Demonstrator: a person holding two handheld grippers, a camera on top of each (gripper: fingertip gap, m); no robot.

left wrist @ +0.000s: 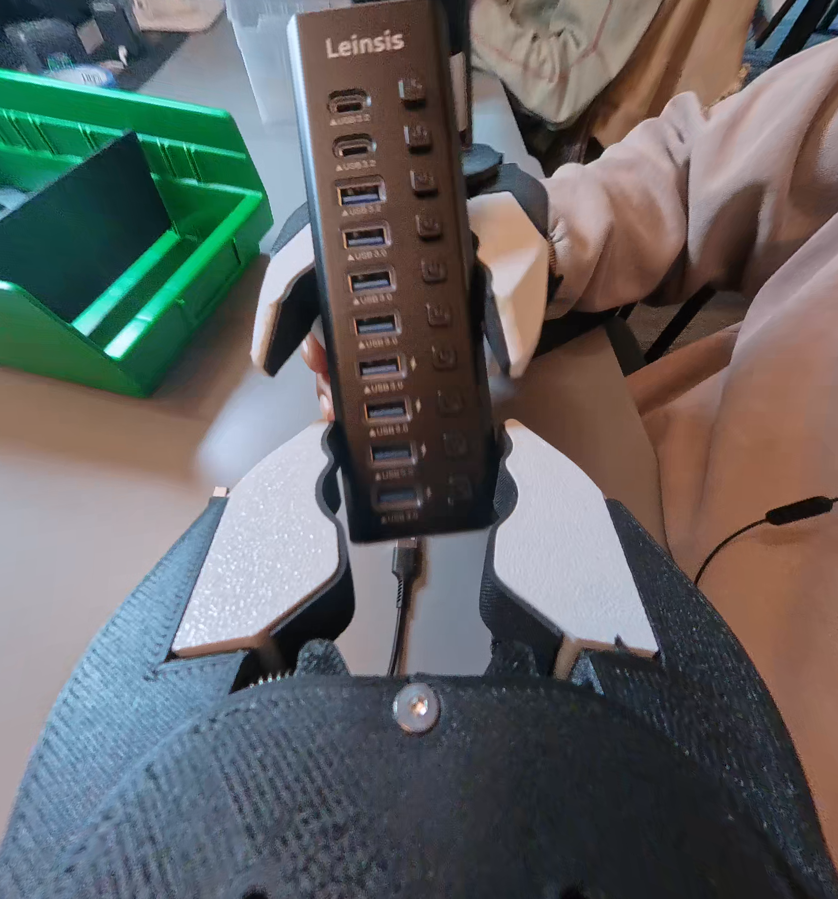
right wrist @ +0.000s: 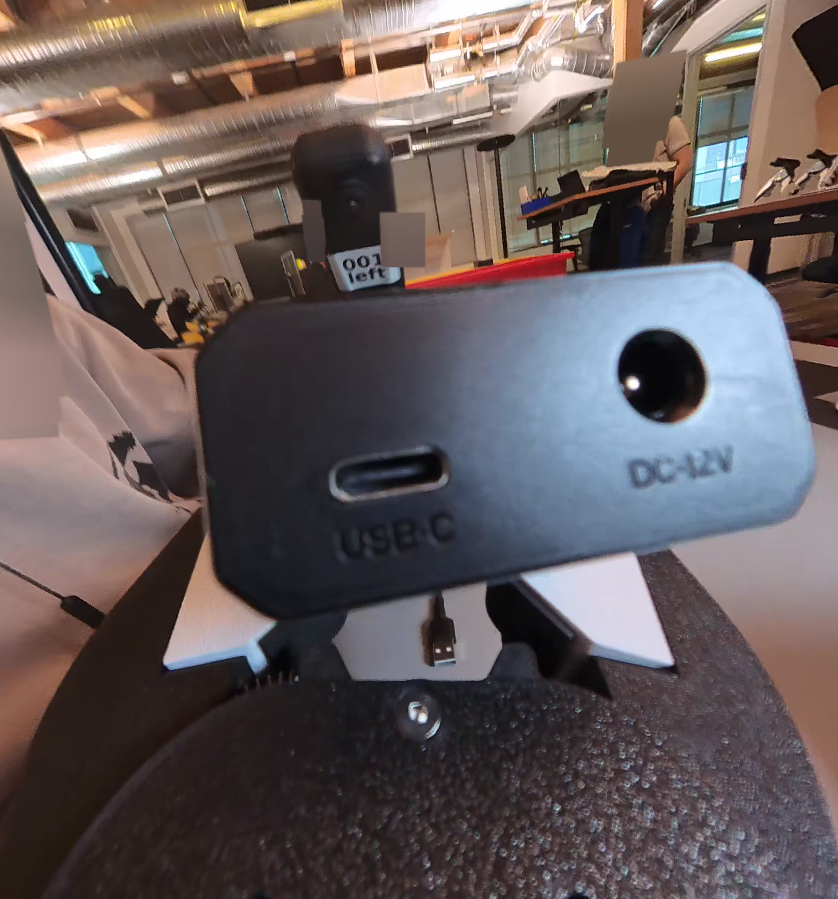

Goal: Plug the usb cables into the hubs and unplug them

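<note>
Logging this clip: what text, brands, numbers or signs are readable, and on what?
Wording is withheld; places only.
hub, top face: legible pale brand mark; small captions under the ports, blurred.
hub end face: legible embossed captions under the oval port and round socket.
white sticker on the black camera: short printed tag, legible.

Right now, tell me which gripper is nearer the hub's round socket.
Right. The socket sits on the end of the hub that reaches past the open right gripper, toward its camera; the left gripper clamps the opposite end.
</note>
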